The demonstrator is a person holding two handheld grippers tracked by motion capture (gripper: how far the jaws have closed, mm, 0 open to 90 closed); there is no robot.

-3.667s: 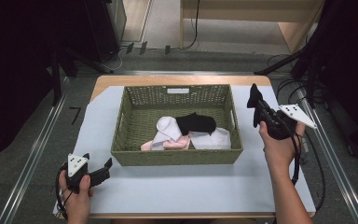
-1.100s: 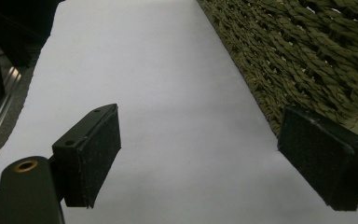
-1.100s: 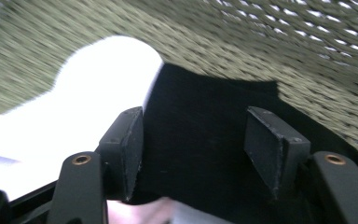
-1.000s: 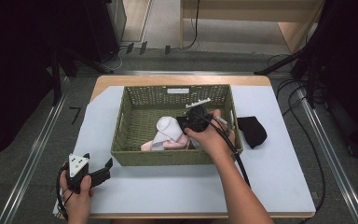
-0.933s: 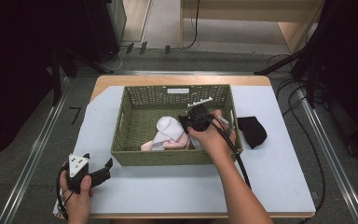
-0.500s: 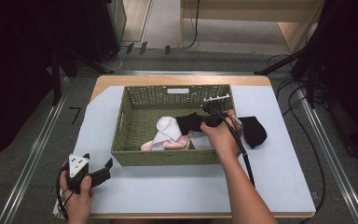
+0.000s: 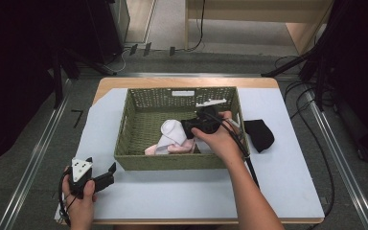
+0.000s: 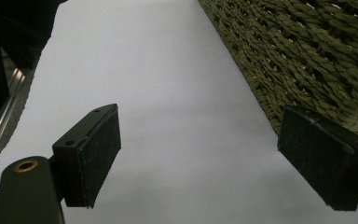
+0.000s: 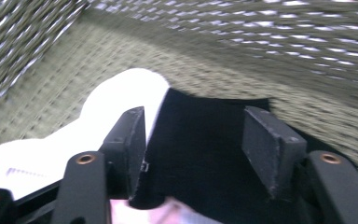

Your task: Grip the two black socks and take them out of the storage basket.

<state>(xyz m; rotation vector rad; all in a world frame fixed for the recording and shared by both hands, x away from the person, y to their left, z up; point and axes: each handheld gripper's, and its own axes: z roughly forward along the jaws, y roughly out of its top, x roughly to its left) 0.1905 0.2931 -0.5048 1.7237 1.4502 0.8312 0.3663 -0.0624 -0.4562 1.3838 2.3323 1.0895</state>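
Observation:
A green woven basket [image 7: 177, 162] stands mid-table. In it lie a white sock [image 7: 171, 131], a pink sock [image 7: 172, 149] and a black sock [image 9: 200, 149]. My right gripper [image 7: 191, 126] reaches into the basket, open. In the right gripper view [image 9: 198, 126] its jaws stand either side of the black sock, with the white sock [image 9: 116, 102] just to the left. A second black sock [image 7: 259, 134] lies on the table right of the basket. My left gripper [image 7: 106, 175] rests low at the front left, open and holding nothing [image 8: 198, 140].
A white cover [image 7: 172, 191] spreads over the table, with bare room in front of the basket. The basket's outer wall [image 8: 307, 60] runs close along the right of my left gripper. Cables trail from both grippers.
The right gripper earlier held a black sock in the air at the right; that sock now lies on the table. The gripper has gone into the basket and hovers over the other black sock. The left gripper has stayed put.

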